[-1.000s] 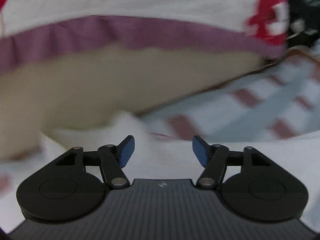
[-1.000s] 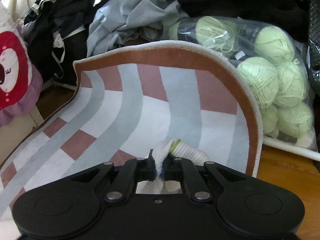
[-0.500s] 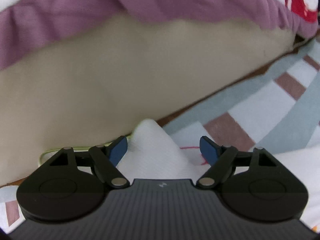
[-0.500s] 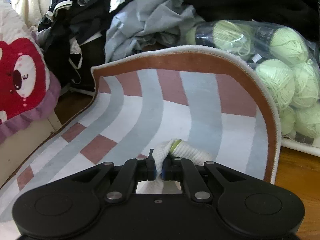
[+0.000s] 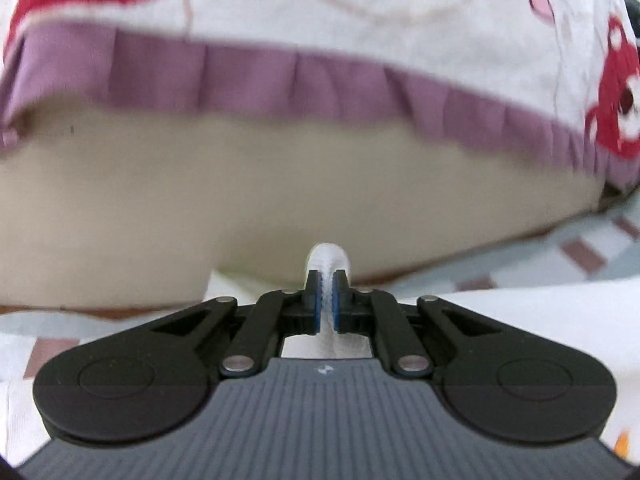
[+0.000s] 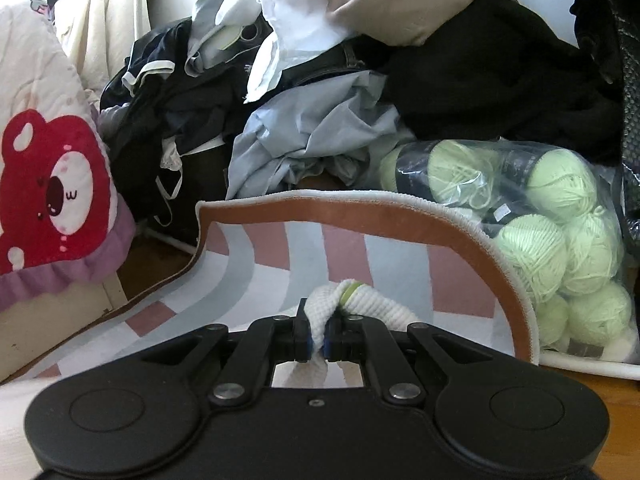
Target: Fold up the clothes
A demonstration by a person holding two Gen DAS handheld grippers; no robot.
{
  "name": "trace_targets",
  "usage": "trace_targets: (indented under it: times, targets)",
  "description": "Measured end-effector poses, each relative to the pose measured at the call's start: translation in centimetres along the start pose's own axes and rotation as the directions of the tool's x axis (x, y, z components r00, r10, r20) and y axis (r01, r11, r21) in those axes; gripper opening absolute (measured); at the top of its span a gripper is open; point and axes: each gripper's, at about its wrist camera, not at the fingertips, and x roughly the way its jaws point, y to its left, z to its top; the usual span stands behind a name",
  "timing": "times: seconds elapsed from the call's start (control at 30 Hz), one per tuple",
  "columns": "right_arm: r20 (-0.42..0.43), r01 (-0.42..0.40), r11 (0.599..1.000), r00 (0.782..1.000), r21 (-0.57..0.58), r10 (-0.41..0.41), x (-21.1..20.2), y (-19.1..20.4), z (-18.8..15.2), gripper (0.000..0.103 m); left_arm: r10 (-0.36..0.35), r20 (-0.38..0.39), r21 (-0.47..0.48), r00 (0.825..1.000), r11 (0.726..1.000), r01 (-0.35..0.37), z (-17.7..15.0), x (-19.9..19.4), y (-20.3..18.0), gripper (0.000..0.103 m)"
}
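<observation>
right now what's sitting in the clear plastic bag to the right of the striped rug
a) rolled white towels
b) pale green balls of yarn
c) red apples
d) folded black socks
b, the clear plastic bag beside the striped rug in the right wrist view is packed with round pale green balls of yarn, some with dark paper bands.

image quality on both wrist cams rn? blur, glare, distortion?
Left wrist: quilt and purple ruffle smeared by blur, left gripper sharp. Right wrist: crisp; glare off the yarn bag; fisheye bows the mat edge.
</observation>
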Motion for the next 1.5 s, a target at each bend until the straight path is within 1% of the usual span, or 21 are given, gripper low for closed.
trace_targets:
  times: [0.13, 0.23, 0.3, 0.33, 0.4, 0.47, 0.5, 0.57, 0.67, 0.73, 0.9, 0.97, 1.0, 1.07, 1.1, 1.13, 1.23, 1.3, 1.33, 1.43, 1.5]
  targets:
    - [0.021, 0.01, 1.0, 1.0, 0.004, -0.01, 0.0, 0.1, -0.1, 0.007, -0.016, 0.012, 0.025, 1.0, 1.0, 0.016, 1.6, 1.9, -1.0, 0.005]
    - [0.163, 0.012, 0.993, 0.987, -0.115, 0.007, -0.6, 1.8, -0.2, 0.006, 0.015, 0.051, -0.008, 0.999, 1.0, -0.014, 4.6, 3.5, -1.9, 0.007]
    - [0.2, 0.019, 0.988, 0.98, -0.155, 0.013, -0.8, 2.3, -0.3, 0.006, 0.027, 0.009, -0.024, 1.0, 0.999, -0.027, 5.3, 4.5, -2.6, 0.026]
    - [0.197, 0.02, 0.99, 0.98, -0.139, 0.007, -0.8, 2.0, -0.3, 0.006, 0.02, -0.06, -0.017, 0.998, 1.0, -0.021, 5.3, 5.2, -2.9, 0.05]
    - [0.141, 0.015, 0.996, 0.99, -0.088, -0.003, 0.1, 0.8, -0.1, 0.007, -0.008, -0.13, -0.001, 0.991, 1.0, 0.007, 5.0, 5.7, -3.5, 0.052]
    - [0.043, 0.047, 0.998, 0.998, -0.038, -0.046, 1.6, -0.6, -0.5, 0.007, -0.115, -0.128, 0.014, 0.985, 0.993, 0.118, 4.4, 4.8, -4.3, 0.052]
    - [0.001, 0.087, 0.996, 0.996, -0.007, -0.087, 2.3, -1.2, -0.8, 0.009, -0.193, -0.12, 0.024, 0.974, 0.98, 0.198, 4.2, 4.3, -5.0, 0.054]
    - [-0.071, 0.104, 0.992, 0.993, 0.077, -0.099, 3.0, -2.7, -0.9, 0.011, -0.29, -0.142, 0.042, 0.947, 0.954, 0.298, 3.8, 3.5, -7.5, 0.07]
    - [-0.134, 0.09, 0.98, 0.989, 0.177, -0.066, 3.3, -4.2, -0.4, 0.013, -0.393, -0.193, 0.061, 0.899, 0.91, 0.411, 3.4, 2.8, -11.7, 0.07]
    - [-0.159, 0.062, 0.979, 0.987, 0.196, -0.03, 3.2, -4.1, 0.0, 0.016, -0.424, -0.224, 0.077, 0.878, 0.89, 0.45, 3.4, 3.3, -14.3, 0.07]
    - [-0.178, 0.034, 0.981, 0.984, 0.192, 0.0, 2.7, -4.1, 0.7, 0.017, -0.418, -0.302, 0.236, 0.857, 0.838, 0.492, 1.5, 4.6, -20.0, 0.07]
    - [-0.18, 0.068, 0.966, 0.983, 0.25, -0.023, 2.6, -5.5, 0.9, 0.021, -0.426, -0.332, 0.279, 0.841, 0.808, 0.519, 1.0, 5.1, -21.9, 0.07]
    - [-0.181, 0.091, 0.954, 0.983, 0.286, -0.04, 2.6, -6.3, 1.0, 0.024, -0.449, -0.363, 0.277, 0.816, 0.784, 0.555, 0.9, 5.5, -22.6, 0.07]
    - [-0.202, 0.102, 0.927, 0.979, 0.362, -0.029, 2.6, -8.3, 1.1, 0.024, -0.511, -0.448, 0.238, 0.734, 0.723, 0.649, 0.7, 6.1, -23.7, 0.074]
    - [-0.217, 0.098, 0.909, 0.976, 0.405, -0.008, 2.8, -9.4, 1.0, 0.025, -0.525, -0.486, 0.221, 0.698, 0.699, 0.68, 0.5, 6.3, -24.3, 0.074]
    - [-0.231, 0.091, 0.888, 0.973, 0.45, 0.018, 3.0, -10.2, 0.8, 0.026, -0.522, -0.497, 0.227, 0.693, 0.692, 0.685, 0.2, 6.3, -25.0, 0.078]
    - [-0.257, 0.076, 0.802, 0.961, 0.592, 0.099, 3.5, -11.9, -0.3, 0.044, -0.484, -0.481, 0.291, 0.731, 0.698, 0.654, -0.3, 5.7, -26.1, 0.08]
    - [-0.285, 0.081, 0.768, 0.949, 0.636, 0.136, 4.0, -12.3, -1.1, 0.056, -0.454, -0.478, 0.327, 0.752, 0.703, 0.632, -0.6, 5.5, -26.6, 0.081]
    - [-0.3, 0.085, 0.755, 0.942, 0.651, 0.153, 4.3, -12.4, -1.5, 0.059, -0.449, -0.477, 0.334, 0.756, 0.703, 0.628, -0.6, 5.4, -26.8, 0.083]
    - [-0.352, 0.133, 0.763, 0.927, 0.632, 0.13, 4.7, -12.8, -2.0, 0.061, -0.465, -0.478, 0.324, 0.746, 0.696, 0.641, -0.7, 5.4, -26.6, 0.083]
    - [-0.386, 0.169, 0.773, 0.916, 0.611, 0.105, 5.0, -13.1, -2.3, 0.064, -0.475, -0.476, 0.334, 0.74, 0.681, 0.652, -0.7, 5.4, -26.7, 0.082]
